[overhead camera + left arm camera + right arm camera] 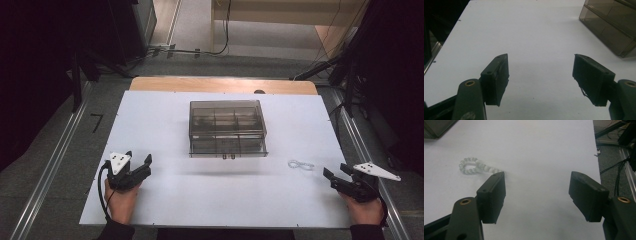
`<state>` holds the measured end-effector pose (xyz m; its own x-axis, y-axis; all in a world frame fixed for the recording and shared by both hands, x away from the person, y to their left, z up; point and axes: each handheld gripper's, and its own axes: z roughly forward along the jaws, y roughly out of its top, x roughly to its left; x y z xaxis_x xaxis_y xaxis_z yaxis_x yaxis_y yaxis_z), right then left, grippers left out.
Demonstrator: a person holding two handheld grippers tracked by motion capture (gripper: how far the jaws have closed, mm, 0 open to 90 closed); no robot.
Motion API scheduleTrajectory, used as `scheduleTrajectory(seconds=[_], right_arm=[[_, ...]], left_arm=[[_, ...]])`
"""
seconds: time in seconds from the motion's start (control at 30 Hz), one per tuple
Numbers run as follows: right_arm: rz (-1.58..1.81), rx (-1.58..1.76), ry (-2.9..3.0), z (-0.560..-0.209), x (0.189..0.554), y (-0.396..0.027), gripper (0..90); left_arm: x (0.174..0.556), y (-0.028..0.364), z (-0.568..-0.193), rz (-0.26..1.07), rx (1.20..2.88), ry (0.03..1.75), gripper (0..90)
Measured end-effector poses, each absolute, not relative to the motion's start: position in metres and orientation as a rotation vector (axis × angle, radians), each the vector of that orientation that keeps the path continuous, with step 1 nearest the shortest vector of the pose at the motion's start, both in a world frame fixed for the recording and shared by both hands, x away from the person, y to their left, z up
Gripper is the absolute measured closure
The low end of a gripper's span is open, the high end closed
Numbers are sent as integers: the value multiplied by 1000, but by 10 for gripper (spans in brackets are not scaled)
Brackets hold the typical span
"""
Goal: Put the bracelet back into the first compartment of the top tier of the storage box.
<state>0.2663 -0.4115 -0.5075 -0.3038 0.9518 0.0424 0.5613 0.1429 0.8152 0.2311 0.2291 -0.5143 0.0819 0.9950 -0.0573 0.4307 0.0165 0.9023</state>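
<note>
Right gripper hovered with its jaws spread wide and nothing between them (the left gripper likewise). From the high view the bead bracelet was faint and hard to make out; in the right gripper view its tail was cut off behind one jaw. It lay on the white table, just ahead of that gripper, right of the smoky plastic organizer box.

**Colours on our desk**

We see a plain white desk with a light wooden strip along its far edge. On it sits a smoky grey-brown translucent plastic compartment box and a small string of pale white-green beads. Our left gripper and right gripper are black, each topped by a light grey three-cornered plate. The floor is dull grey.
</note>
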Motion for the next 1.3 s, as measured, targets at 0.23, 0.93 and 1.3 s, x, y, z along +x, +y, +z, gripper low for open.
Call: scheduleTrajectory(seconds=[0.23,0.93,1.3], right_arm=[[1036,1448,1943,-507,267,-409,278],[1024,1412,1982,-509,276,-399,279],[1022,1405,1998,-509,279,-395,280]], left_arm=[[230,229,-514,869,1544,1467,295],[229,228,-514,868,1544,1462,296],[229,227,-515,868,1550,1459,296]])
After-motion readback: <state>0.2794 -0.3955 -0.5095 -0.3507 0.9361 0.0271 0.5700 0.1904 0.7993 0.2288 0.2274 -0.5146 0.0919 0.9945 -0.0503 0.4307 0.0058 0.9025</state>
